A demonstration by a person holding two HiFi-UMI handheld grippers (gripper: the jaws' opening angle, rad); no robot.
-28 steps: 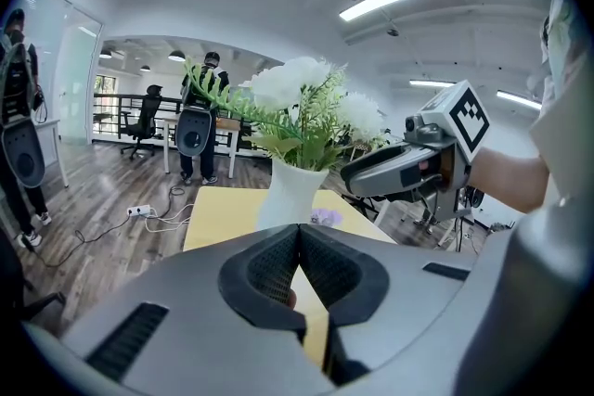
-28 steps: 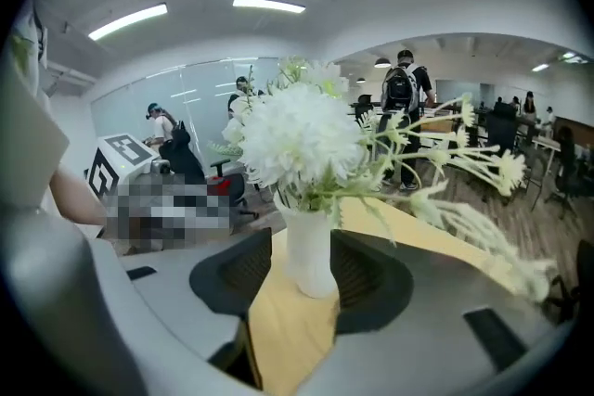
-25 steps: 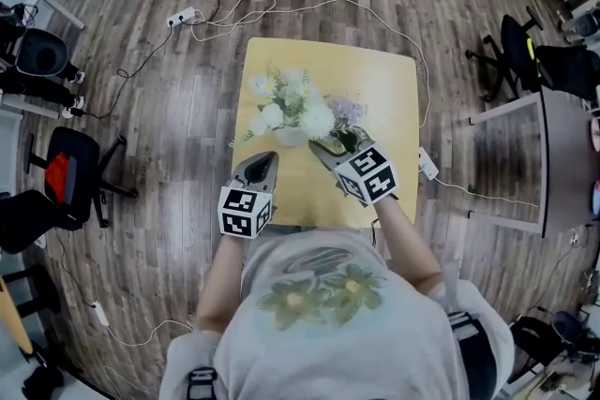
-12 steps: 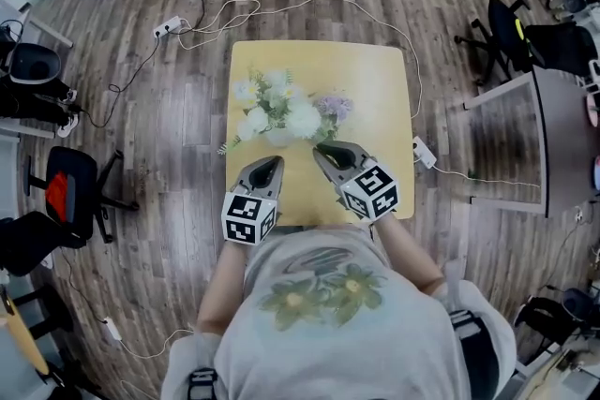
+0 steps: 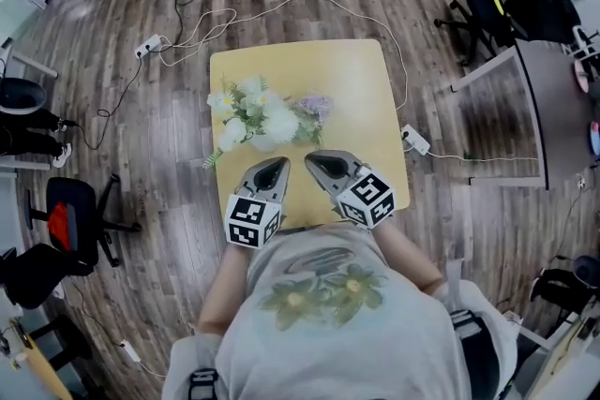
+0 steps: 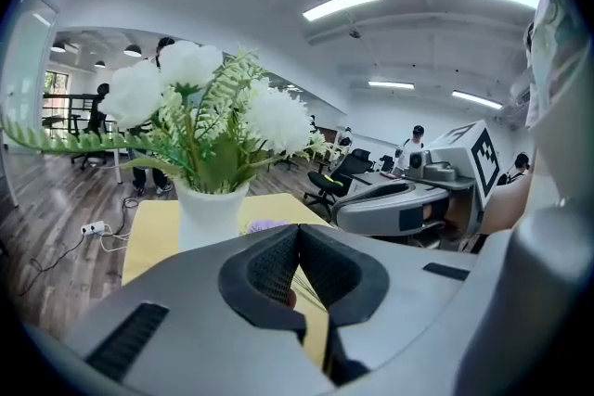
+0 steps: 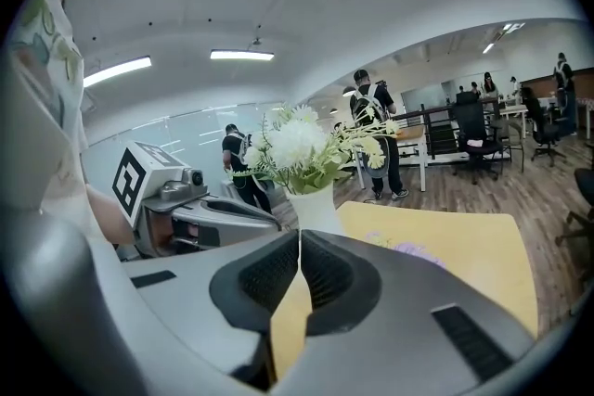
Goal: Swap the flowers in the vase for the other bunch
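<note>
The fingers (image 6: 269, 266) of the left gripper (image 6: 297, 230) are pressed together on nothing; those of the right gripper (image 7: 300, 235) have just been closing and meet with nothing between them. Both grippers hover on the person's side of the vase (image 5: 264, 143), near it but not touching, tips aimed toward it; empty and held clear like this, they look to be between steps. The white flowers (image 5: 255, 112) stand upright in the vase, propped by its neck. The purple bunch (image 5: 314, 105) lies flat on the worktop (image 5: 366, 75), just beside the vase on the right gripper's side, within easy reach. Whether the swap is already done, I cannot tell.
</note>
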